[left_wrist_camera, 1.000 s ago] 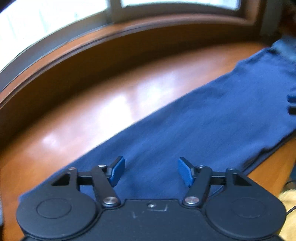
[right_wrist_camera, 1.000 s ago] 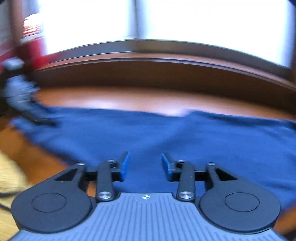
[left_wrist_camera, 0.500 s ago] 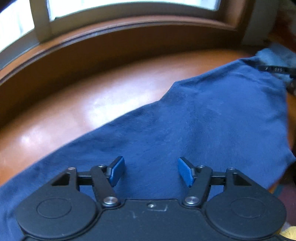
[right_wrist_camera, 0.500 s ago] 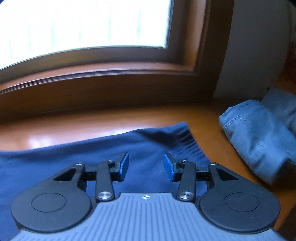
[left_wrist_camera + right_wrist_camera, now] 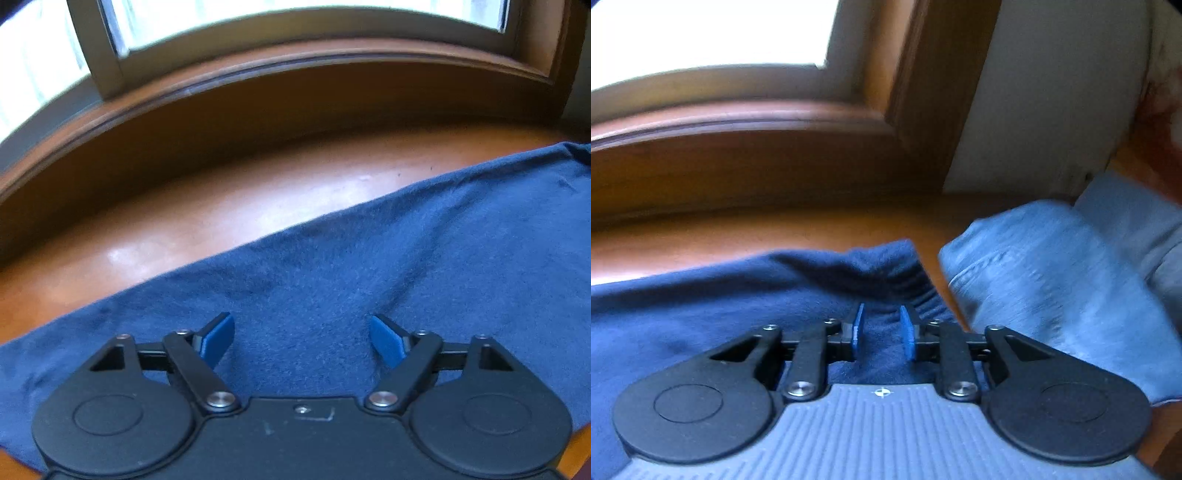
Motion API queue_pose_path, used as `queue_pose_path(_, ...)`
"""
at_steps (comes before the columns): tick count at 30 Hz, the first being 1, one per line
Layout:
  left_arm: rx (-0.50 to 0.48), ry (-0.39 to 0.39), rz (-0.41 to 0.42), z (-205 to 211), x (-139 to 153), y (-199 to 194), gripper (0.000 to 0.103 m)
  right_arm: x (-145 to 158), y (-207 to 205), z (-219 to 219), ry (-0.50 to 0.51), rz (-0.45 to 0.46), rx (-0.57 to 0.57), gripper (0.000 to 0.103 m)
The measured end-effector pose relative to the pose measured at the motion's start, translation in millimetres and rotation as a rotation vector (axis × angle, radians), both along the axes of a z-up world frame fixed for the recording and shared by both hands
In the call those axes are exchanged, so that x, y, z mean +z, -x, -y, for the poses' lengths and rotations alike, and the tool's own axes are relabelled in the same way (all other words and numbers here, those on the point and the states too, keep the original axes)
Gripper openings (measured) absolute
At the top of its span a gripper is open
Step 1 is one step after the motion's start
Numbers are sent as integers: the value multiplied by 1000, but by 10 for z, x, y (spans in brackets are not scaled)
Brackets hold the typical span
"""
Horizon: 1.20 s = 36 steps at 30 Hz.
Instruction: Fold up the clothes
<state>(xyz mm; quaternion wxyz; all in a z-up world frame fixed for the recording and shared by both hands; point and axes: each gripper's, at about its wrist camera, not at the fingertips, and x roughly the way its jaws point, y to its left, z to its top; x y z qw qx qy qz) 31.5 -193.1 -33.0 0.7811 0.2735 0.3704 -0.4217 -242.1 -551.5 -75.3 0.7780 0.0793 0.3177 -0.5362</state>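
1. left gripper (image 5: 302, 343) is hanging over the navy garment (image 5: 406, 266), jaws spread wide and having just been opening further; cloth is lying flat under them, nothing pinched.
2. the navy garment is lying stretched across the wooden table (image 5: 221, 206) below the window sill (image 5: 295, 62); since a second ago both views have been sliding rightward along it toward its right end.
3. right gripper (image 5: 882, 332) is now sitting at the ribbed end of the garment, jaws having just been closing, narrowed around a raised bit of cloth (pads not clearly pressing yet, blurry).
4. my read: it is lining up a pinch on that end, to lift it for a fold.
5. light blue clothing (image 5: 1052, 280) is lying just right of the garment end, apart from it.
6. containers: none showing in either view.
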Motion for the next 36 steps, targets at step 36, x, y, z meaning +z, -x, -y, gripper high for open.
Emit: queue_pose_path(36, 213, 141, -21, -2273, 188, -1172, 78, 6, -2101, -3678, -475, 162, 959, 18)
